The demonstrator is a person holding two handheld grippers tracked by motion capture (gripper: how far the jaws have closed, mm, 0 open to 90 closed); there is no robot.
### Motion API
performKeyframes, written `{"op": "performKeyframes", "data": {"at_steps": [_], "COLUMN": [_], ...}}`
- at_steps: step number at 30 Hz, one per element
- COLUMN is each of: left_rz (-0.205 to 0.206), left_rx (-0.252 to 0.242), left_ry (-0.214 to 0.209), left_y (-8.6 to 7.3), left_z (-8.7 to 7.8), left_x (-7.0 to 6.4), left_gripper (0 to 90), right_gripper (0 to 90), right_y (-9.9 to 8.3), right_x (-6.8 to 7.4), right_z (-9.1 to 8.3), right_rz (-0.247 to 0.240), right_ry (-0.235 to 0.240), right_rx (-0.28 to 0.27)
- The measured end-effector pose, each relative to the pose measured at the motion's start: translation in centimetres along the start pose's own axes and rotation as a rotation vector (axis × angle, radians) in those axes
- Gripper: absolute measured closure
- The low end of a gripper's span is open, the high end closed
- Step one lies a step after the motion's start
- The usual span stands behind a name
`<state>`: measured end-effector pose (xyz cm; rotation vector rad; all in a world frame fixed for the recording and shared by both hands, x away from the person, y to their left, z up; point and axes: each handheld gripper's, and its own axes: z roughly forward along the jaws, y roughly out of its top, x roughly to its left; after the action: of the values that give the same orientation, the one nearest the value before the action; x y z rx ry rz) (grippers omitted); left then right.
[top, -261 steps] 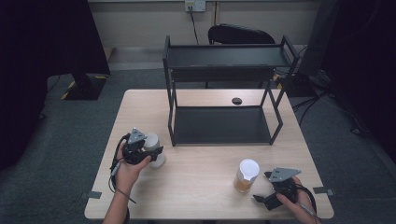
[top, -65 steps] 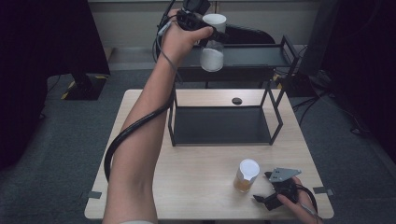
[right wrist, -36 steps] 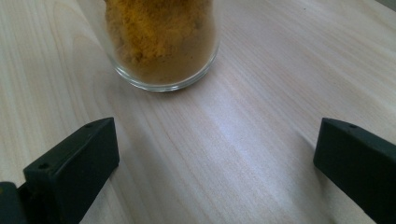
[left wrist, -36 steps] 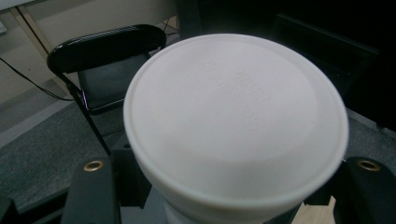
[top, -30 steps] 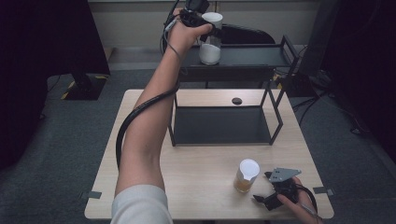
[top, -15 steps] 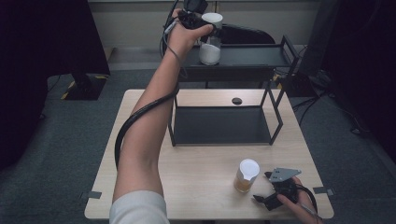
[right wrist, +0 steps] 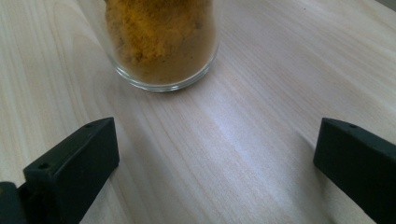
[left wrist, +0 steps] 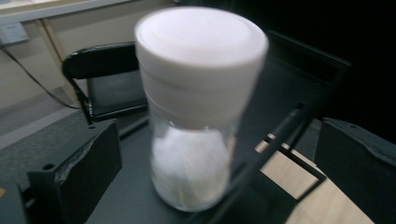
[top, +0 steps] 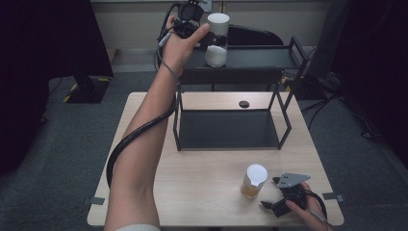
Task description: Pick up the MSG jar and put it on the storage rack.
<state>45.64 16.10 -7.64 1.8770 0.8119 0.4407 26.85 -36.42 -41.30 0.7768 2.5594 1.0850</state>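
Note:
A glass jar of white powder (top: 216, 41) with a white lid stands on the top shelf of a black metal rack (top: 260, 57). My left gripper (top: 208, 42) reaches up to it at arm's length. In the left gripper view the jar (left wrist: 201, 116) sits between the jaws, which stand wide apart and clear of the glass, so the left gripper (left wrist: 219, 156) is open. A second jar (top: 253, 182), with orange-brown powder and a white lid, stands on the wooden table (top: 192, 192) at the front right. My right gripper (top: 269, 192) rests open just right of it, with the jar's base (right wrist: 161, 42) ahead of the jaws.
The rack's lower shelf (top: 228, 129) is bare. A small black round object (top: 244, 103) lies on the table behind the rack. A black chair (top: 260, 36) stands beyond the rack. A thick cable (top: 130, 139) trails along my left forearm.
The left gripper carried the white-powder jar from the table's left front up to the rack's top shelf, set it down, and now stands open around it. The right gripper has not moved.

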Motion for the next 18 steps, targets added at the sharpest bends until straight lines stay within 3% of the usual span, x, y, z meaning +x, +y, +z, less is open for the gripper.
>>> {"op": "performKeyframes", "data": {"at_steps": [3, 10, 18], "left_rz": [-0.015, 0.015, 0.041], "left_rx": [-0.008, -0.031, -0.034], "left_ry": [-0.012, -0.051, -0.087], "left_y": [-1.1, -3.5, -5.1], "left_z": [-0.5, -1.0, -0.8], "left_x": [-0.2, -0.6, -1.1], "left_gripper": [0.5, 0.5, 0.6], "right_gripper": [0.0, 0.0, 0.0], "right_y": [0.0, 0.0, 0.0], "right_x": [0.0, 0.0, 0.0], "right_z": [0.0, 0.0, 0.0], "right_rz": [0.0, 0.0, 0.0], "right_ry": [0.0, 0.0, 0.0], "right_rx": [0.0, 0.0, 0.0]}}
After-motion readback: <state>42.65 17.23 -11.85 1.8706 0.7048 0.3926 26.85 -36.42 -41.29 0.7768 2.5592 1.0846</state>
